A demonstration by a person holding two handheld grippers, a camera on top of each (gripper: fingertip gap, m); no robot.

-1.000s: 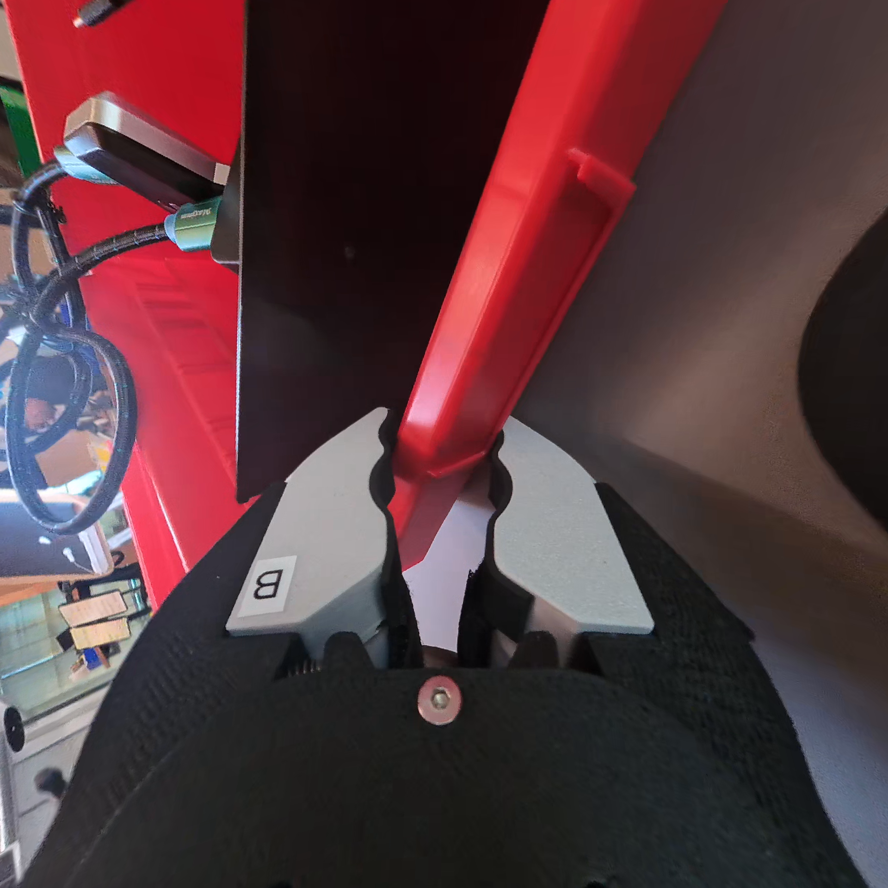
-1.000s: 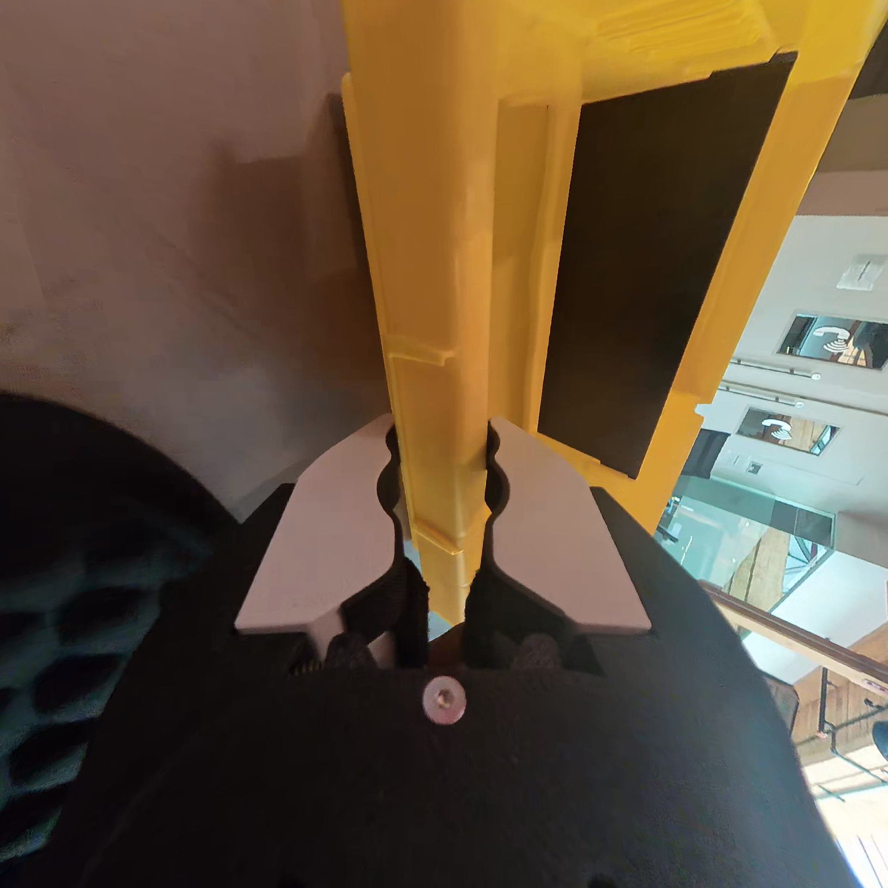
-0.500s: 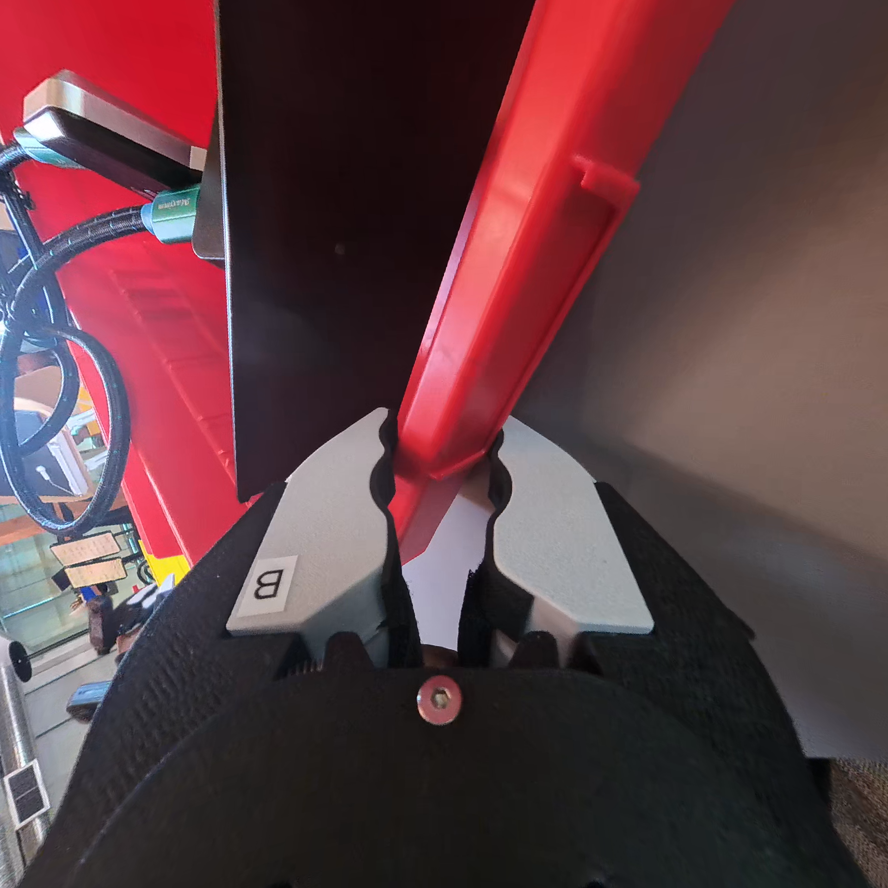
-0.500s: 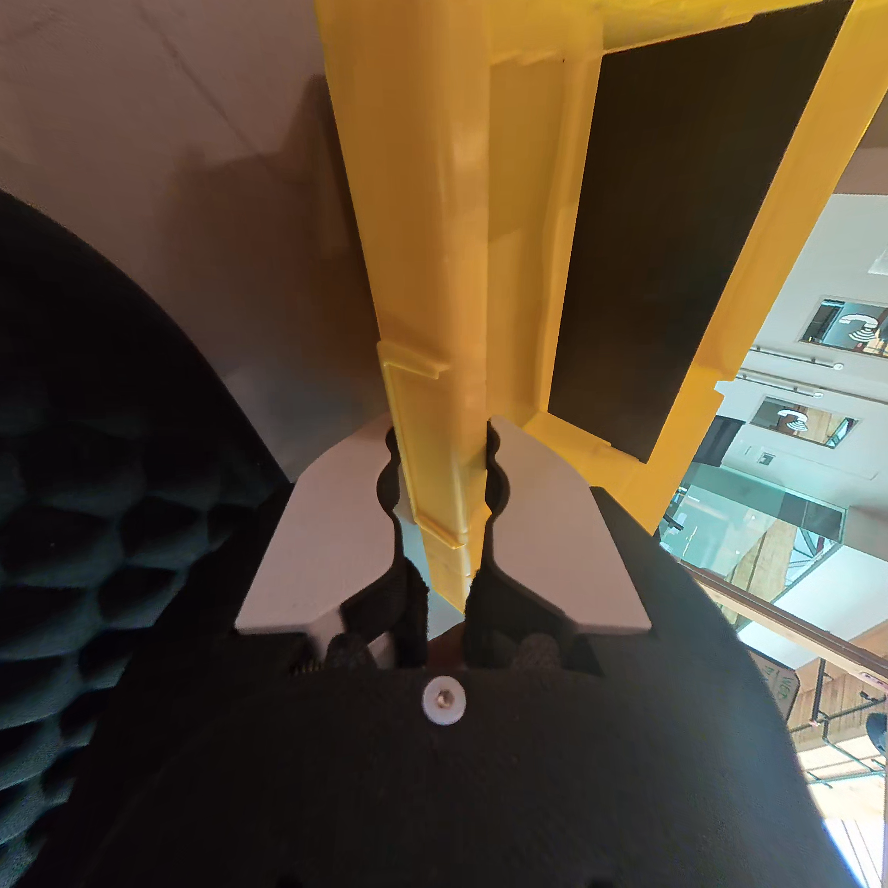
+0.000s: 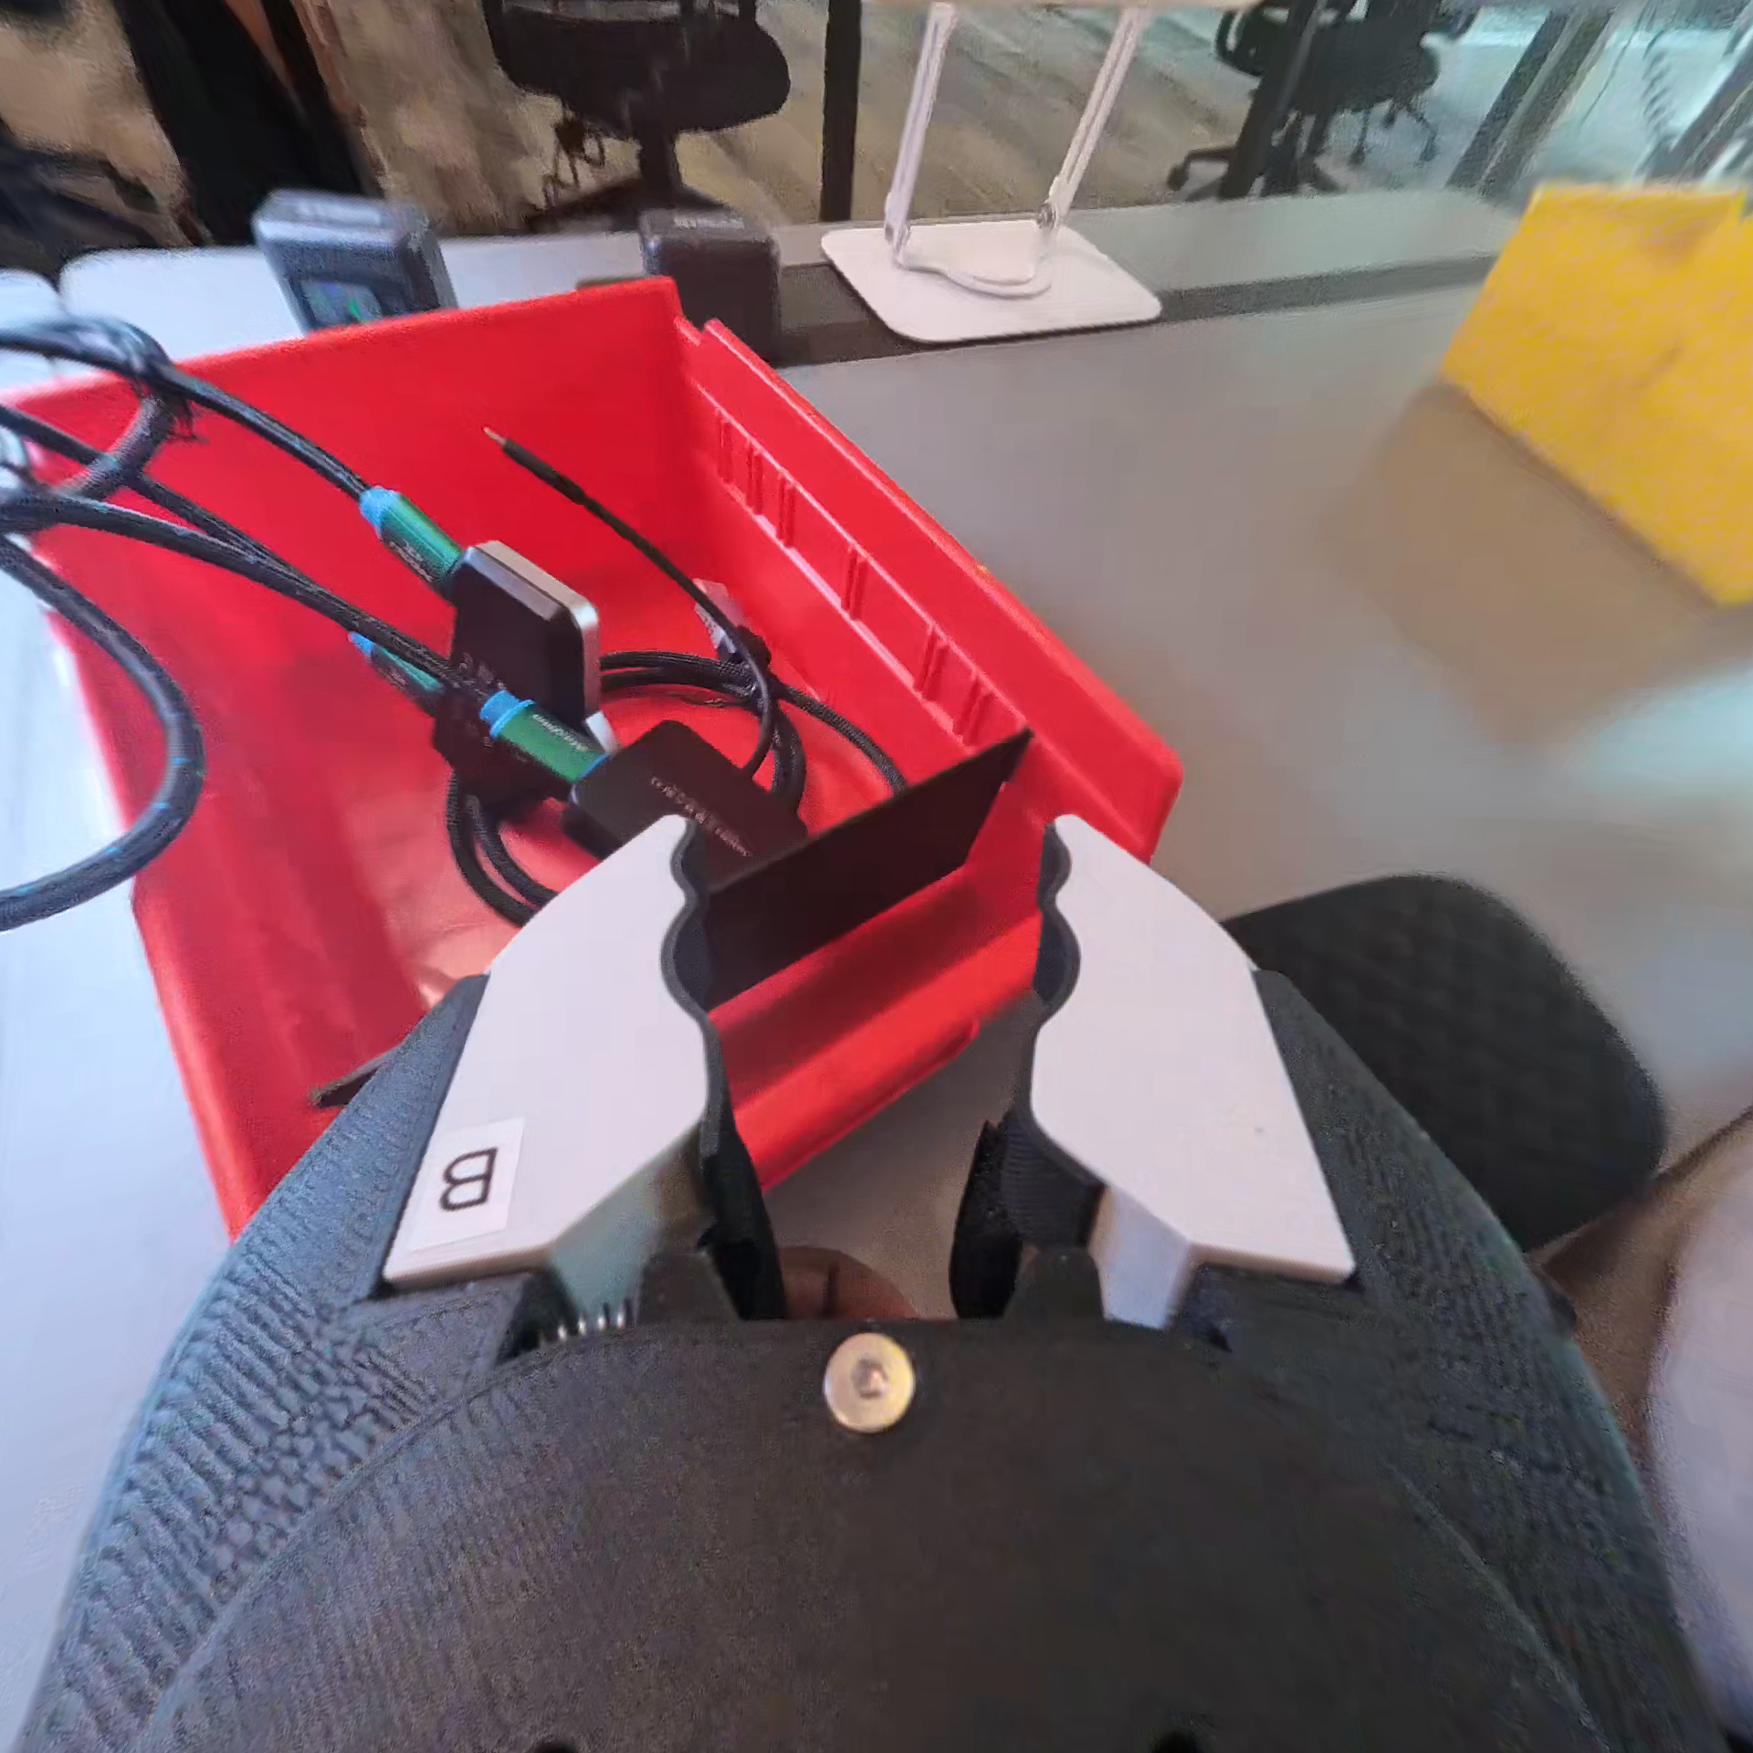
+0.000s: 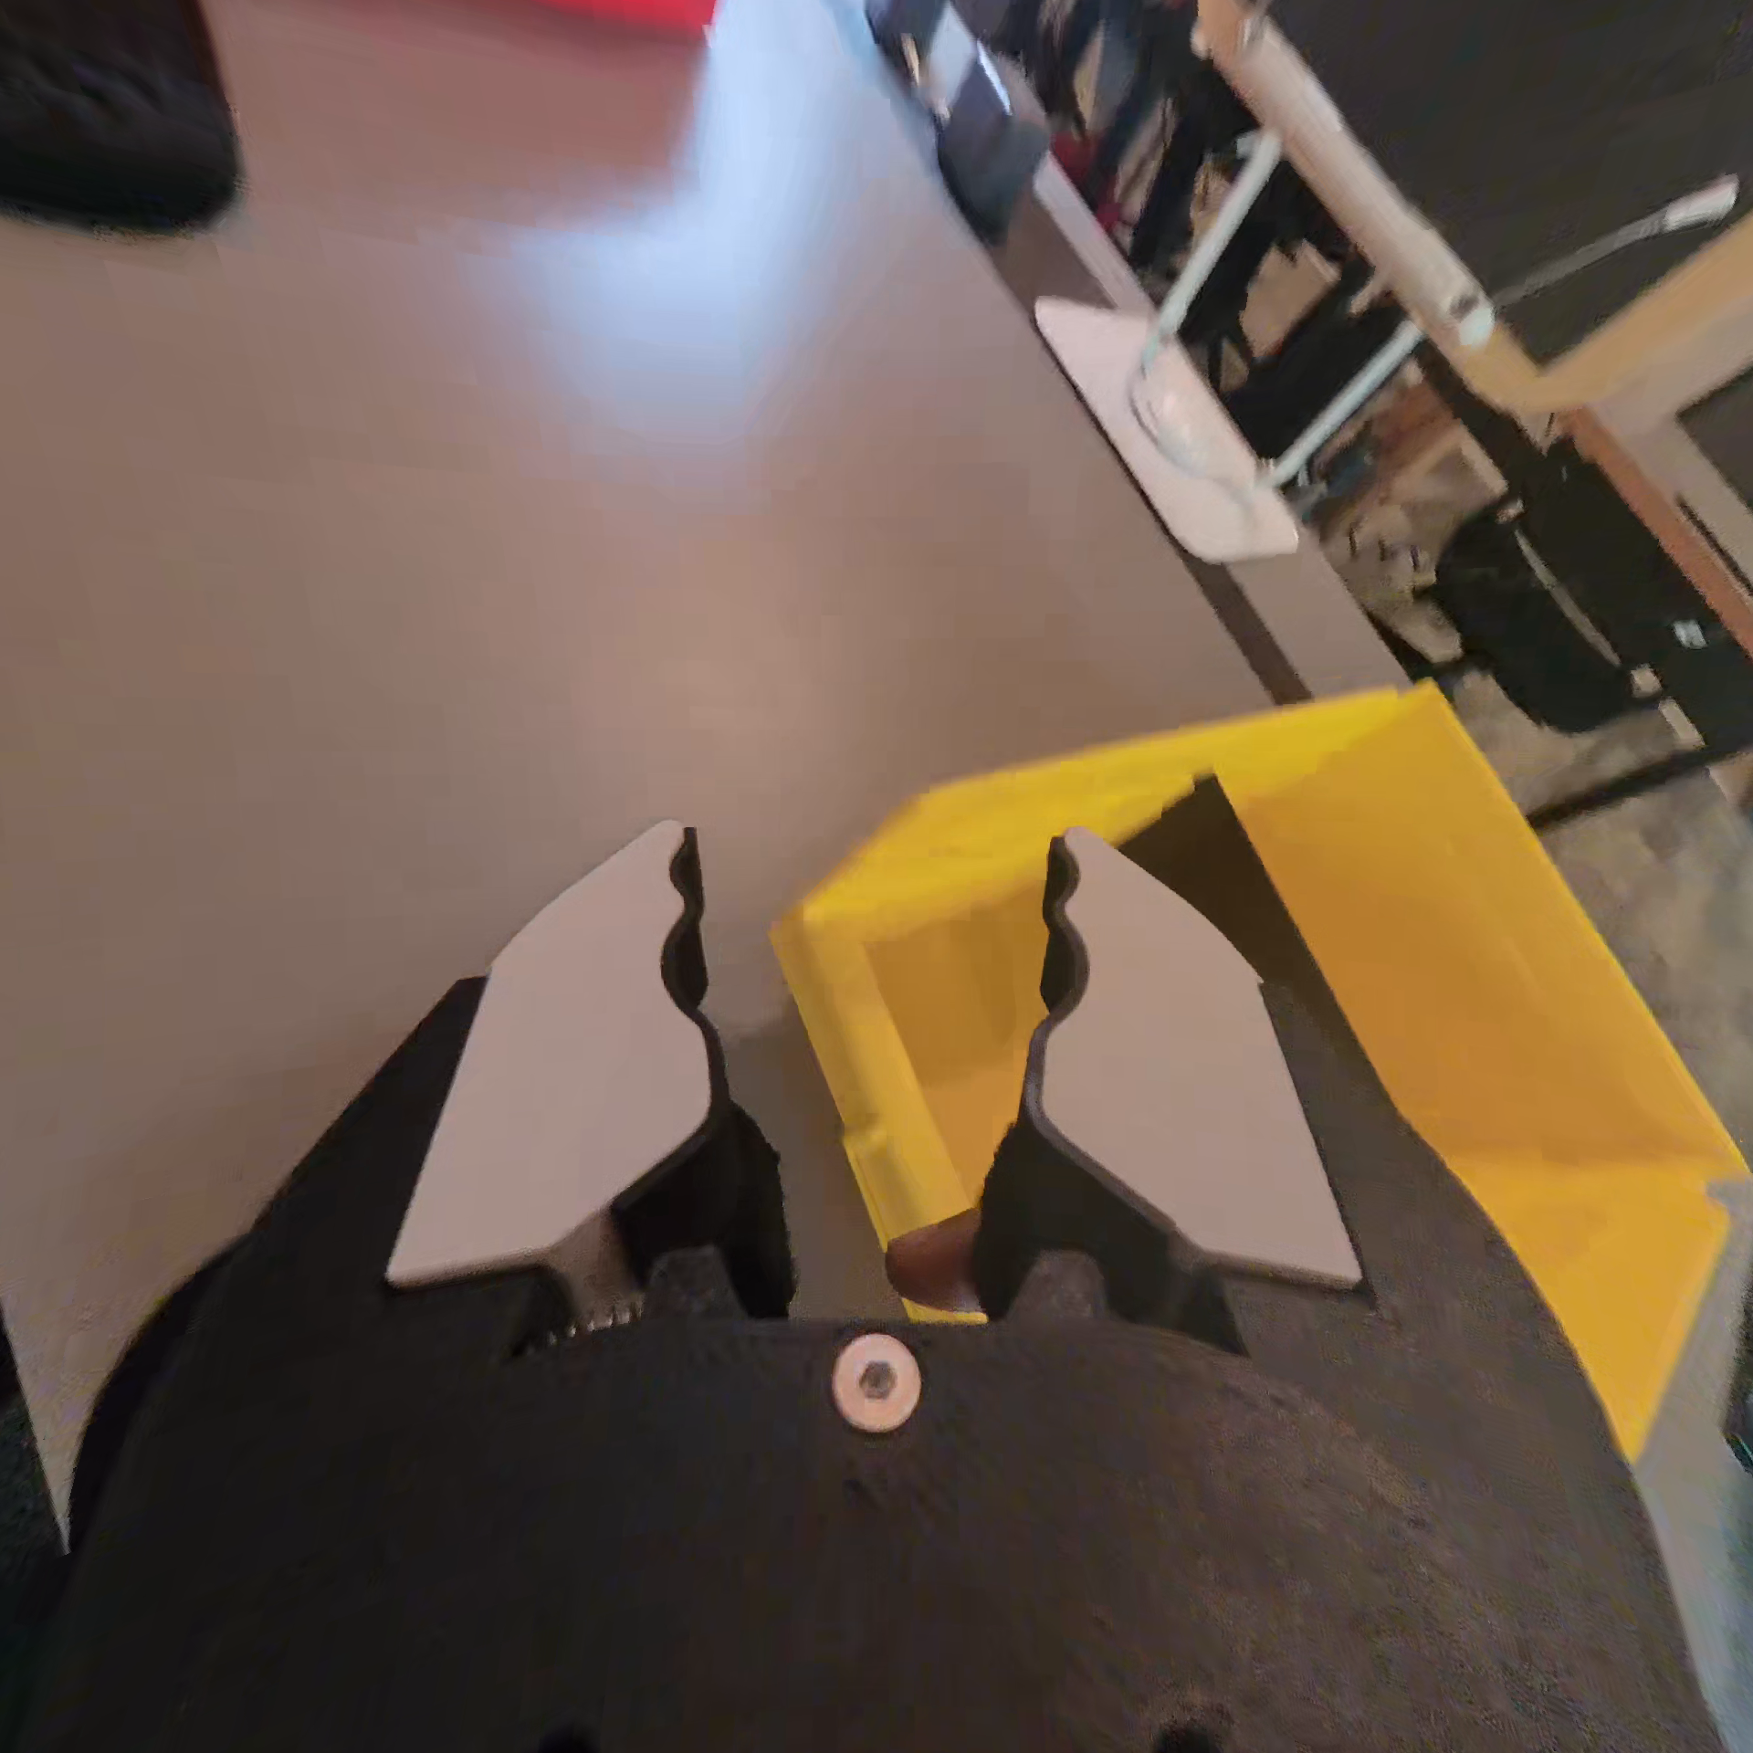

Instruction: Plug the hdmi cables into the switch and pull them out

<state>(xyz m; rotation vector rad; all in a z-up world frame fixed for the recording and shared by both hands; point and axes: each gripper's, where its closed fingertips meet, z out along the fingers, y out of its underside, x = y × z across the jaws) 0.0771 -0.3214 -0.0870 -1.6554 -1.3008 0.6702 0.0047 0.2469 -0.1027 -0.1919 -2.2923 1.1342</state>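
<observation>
Two grippers, both w/ jaws spread, gripping nothing.
Left gripper (image 5: 858,835) hovers over near end of red bin (image 5: 398,835) on the grey table (image 5: 1281,588); the switch (image 5: 688,792) and braided hdmi cables (image 5: 285,579) lie inside it. Right gripper (image 6: 868,844) straddles corner of yellow bin (image 6: 1404,949), not pinching it.

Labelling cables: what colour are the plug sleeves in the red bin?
Green with blue collars, clearest in the left wrist view.
</observation>
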